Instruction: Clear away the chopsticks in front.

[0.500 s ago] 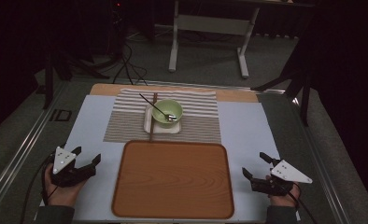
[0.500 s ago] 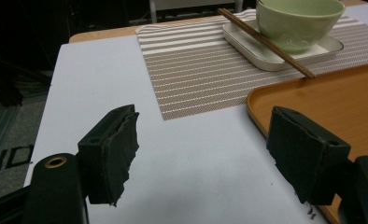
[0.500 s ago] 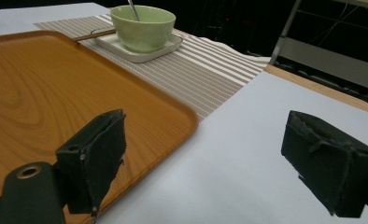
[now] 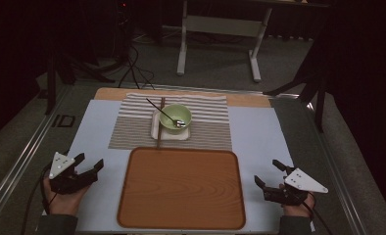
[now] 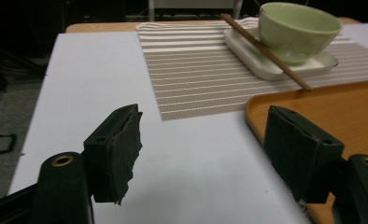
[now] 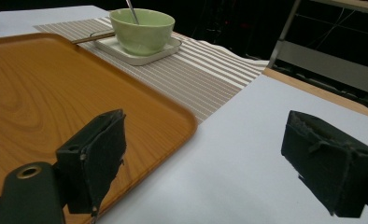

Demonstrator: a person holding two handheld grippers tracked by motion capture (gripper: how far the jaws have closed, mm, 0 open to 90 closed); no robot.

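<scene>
So the green bowl (image 4: pixel 175 117) is sitting on a small white square plate (image 4: pixel 156 131) in the middle of the striped placemat (image 4: pixel 132 129), with a metal spoon (image 4: pixel 164 113) leaning inside it, handle sticking out toward the far left. A pair of brown chopsticks (image 4: pixel 159 125) is lying along the plate's left edge, tips reaching the near tray. The wooden tray (image 4: pixel 181 188) is sitting just in front of the mat, nothing on it. The left gripper (image 4: pixel 89 169) is hovering beside the tray's left edge, jaws spread wide, gripping nothing. The right gripper (image 4: pixel 269 175) is doing the same off the tray's right side, jaws wide apart too.
</scene>
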